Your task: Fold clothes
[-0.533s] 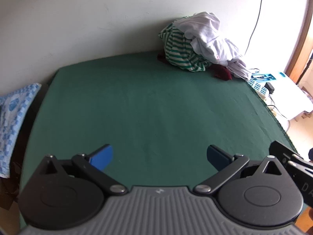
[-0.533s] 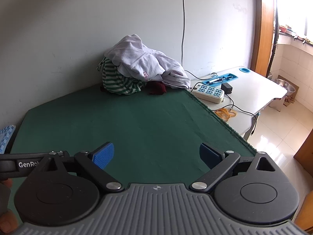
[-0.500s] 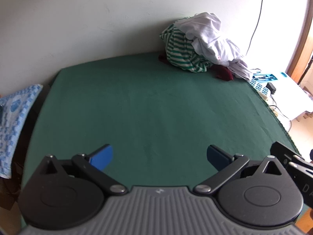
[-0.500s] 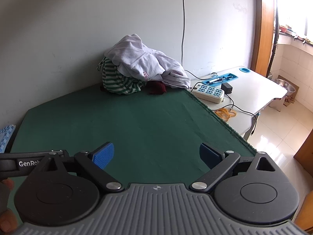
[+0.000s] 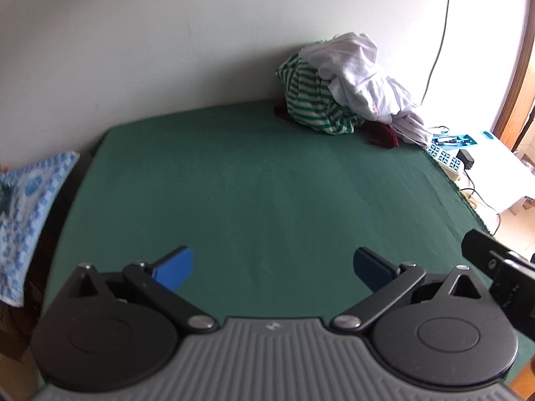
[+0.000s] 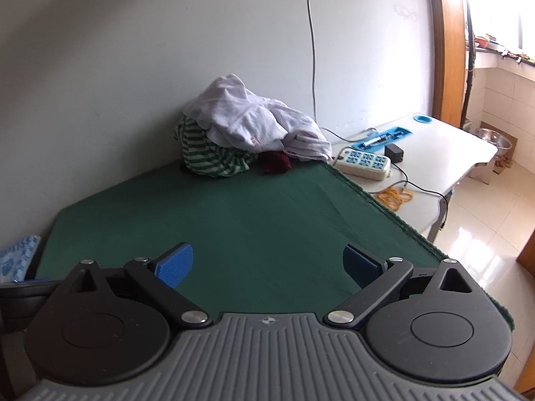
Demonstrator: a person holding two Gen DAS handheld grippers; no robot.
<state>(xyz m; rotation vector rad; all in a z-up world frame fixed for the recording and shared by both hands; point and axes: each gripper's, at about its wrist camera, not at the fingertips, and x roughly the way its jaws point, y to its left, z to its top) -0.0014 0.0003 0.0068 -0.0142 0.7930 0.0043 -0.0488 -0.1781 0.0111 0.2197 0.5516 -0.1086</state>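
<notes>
Clothes (image 5: 347,100) are sitting heaped against the wall (nothing picked yet), so I'm holding both jaws apart, empty, over the bench (image 5: 267,193).

My left gripper (image 5: 272,269) hangs over green cloth (image 5: 260,193), jaws wide, nothing between. Clothes pile (image 5: 347,90) at one o'clock against the wall. Power strip (image 5: 446,160) at two. Blue patterned fabric (image 5: 23,214) at nine.
</notes>
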